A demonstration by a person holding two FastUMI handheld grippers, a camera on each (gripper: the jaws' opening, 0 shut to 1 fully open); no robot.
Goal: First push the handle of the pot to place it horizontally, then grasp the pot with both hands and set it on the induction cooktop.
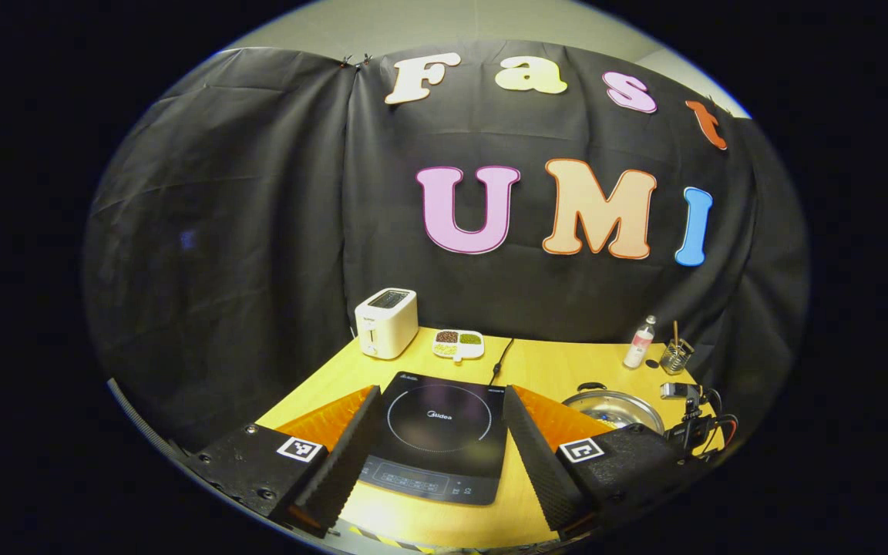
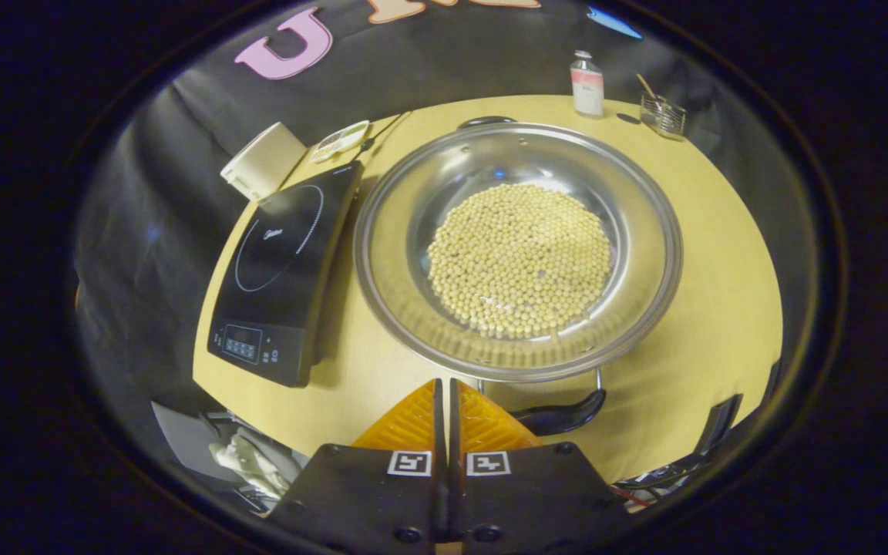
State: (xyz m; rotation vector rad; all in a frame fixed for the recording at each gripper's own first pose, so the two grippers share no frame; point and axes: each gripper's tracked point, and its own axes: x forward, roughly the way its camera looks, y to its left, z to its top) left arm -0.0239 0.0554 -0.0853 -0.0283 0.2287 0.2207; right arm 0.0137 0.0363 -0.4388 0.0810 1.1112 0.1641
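Closed, my right gripper [image 2: 444, 397] sits by the handle [image 2: 563, 415] at the pot's [image 2: 413, 308] six o'clock. Left gripper [image 1: 440, 416] gapes wide over the cooktop [image 1: 444, 439]; pot at cooktop's three o'clock.

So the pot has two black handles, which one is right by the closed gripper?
The near handle, at the pot's rim closest to the right gripper. The far handle sits across the beans, toward the bottle.

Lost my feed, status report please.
Left gripper open, right gripper shut at near black handle. Steel pot of beans beside black induction cooktop.
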